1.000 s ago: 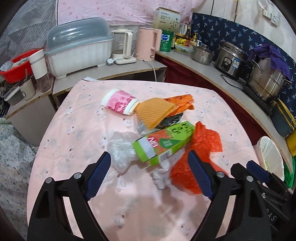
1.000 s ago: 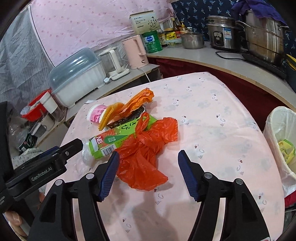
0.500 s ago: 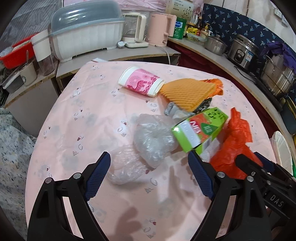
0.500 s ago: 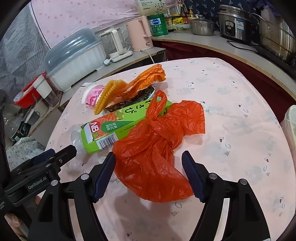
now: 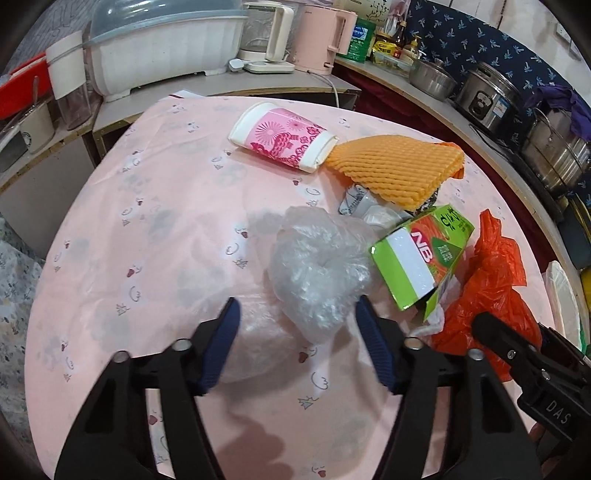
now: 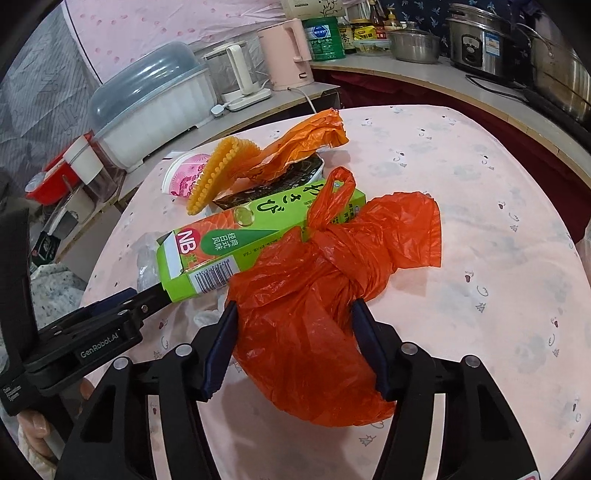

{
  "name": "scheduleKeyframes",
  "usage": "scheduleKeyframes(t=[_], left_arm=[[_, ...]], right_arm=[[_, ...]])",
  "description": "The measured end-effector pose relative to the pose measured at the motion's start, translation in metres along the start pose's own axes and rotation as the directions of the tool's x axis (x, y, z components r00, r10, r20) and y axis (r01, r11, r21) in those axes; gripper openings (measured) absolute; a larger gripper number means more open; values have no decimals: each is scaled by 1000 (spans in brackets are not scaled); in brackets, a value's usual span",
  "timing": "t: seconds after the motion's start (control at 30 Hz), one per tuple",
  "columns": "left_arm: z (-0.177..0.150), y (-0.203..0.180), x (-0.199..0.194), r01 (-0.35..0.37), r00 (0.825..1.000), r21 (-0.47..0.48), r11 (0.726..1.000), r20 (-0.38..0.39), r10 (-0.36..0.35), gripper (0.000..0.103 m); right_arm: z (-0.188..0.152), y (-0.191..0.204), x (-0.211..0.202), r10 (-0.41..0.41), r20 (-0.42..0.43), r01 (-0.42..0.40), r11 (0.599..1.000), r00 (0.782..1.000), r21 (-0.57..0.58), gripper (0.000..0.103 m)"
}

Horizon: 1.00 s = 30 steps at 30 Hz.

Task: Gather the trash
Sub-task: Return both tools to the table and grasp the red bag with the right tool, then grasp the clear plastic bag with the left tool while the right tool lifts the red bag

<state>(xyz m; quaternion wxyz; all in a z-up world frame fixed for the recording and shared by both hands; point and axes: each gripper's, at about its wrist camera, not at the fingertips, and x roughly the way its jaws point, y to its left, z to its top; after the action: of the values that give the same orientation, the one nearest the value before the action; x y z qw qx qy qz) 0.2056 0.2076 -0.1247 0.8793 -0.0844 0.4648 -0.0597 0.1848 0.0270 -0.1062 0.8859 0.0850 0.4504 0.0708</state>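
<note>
Trash lies in a heap on the pink table [image 5: 166, 229]. My left gripper [image 5: 297, 317] is open, its fingers either side of a crumpled clear plastic bag [image 5: 317, 269]. My right gripper [image 6: 295, 317] is open, its fingers straddling an orange plastic bag [image 6: 325, 295], the pads close to its sides. A green NB carton [image 6: 236, 236] leans on the orange bag; it also shows in the left wrist view [image 5: 421, 254]. Behind lie a pink paper cup [image 5: 280, 140], an orange foam net [image 5: 399, 166] and a crumpled orange wrapper [image 6: 295, 147].
A white-lined bin [image 5: 565, 291] stands off the table's right edge. Counters behind carry a dish box [image 5: 162, 48], kettles [image 5: 321, 33] and steel pots [image 5: 554, 147]. The right gripper's body [image 5: 535, 373] shows at lower right of the left view.
Both grippers moved forward and down and narrowed their openings. The left now brackets the clear bag; the right now brackets the orange bag.
</note>
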Motion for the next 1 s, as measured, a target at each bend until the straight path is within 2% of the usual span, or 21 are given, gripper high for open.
scheduleKeyframes(t=[0.03,0.07,0.1,0.2,0.6,0.83,1.0], left_arm=[[0,0,1,9,1000,3,1000,-6,-9,40],[0,-1,1,15,1000,4,1000,-8,-15,26],[0,-2,0,16,1000,4,1000,-8,-16,20],[0,-6,-8,24,1000,7,1000,12,-24,16],[18,-32,-65,24,990,27,999,138,-28,14],[27,-74,-103,55,976,90,994,204,-72,14],[27,-114,-116,76,970,152,985,218,-108,14]], right_arm=[[0,0,-1,3,3,-3,1000,1000,1,54],[0,-1,-3,5,7,-5,1000,1000,3,52],[0,-2,-5,8,15,-8,1000,1000,4,50],[1,-1,-14,12,45,-12,1000,999,-6,48],[12,-9,-70,19,170,-20,1000,985,4,45],[17,-27,-112,17,250,-26,999,968,33,45],[16,-45,-138,4,297,-22,998,955,59,45]])
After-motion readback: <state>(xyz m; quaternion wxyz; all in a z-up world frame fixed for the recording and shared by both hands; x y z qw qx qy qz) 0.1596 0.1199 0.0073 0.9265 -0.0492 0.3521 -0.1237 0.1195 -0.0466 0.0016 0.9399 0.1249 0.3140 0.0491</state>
